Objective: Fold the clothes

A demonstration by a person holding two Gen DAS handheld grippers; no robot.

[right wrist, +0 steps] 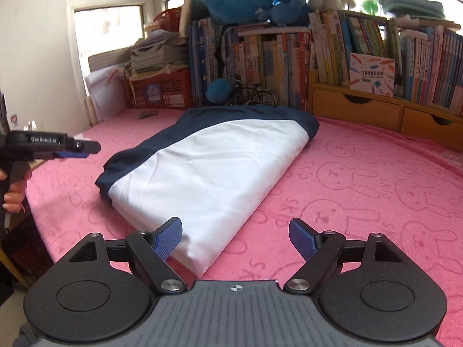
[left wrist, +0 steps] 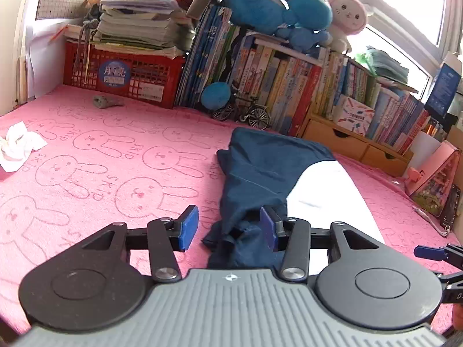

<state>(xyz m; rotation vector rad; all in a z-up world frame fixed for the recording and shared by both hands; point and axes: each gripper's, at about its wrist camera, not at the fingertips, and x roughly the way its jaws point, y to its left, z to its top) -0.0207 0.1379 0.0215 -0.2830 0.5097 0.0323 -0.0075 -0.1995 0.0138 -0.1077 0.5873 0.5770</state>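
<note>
Bright daylight from blown-out glass windows [left wrist: 405, 3] behind the shelves, glare washing detail from panes and frames. Soft, short shadows under the folded navy-and-white garment [right wrist: 208, 156] on the pink rabbit-print fleece blanket [left wrist: 101, 159]. Strong fisheye bowing toward every edge, dark vignette in corners. Mild haze and softness across the far row of colourful upright books [right wrist: 289, 55].

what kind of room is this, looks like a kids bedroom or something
Probably a child's bedroom or study corner: a pink bunny-print blanket, rows of children's books along the window, and plush toys on top.
</note>
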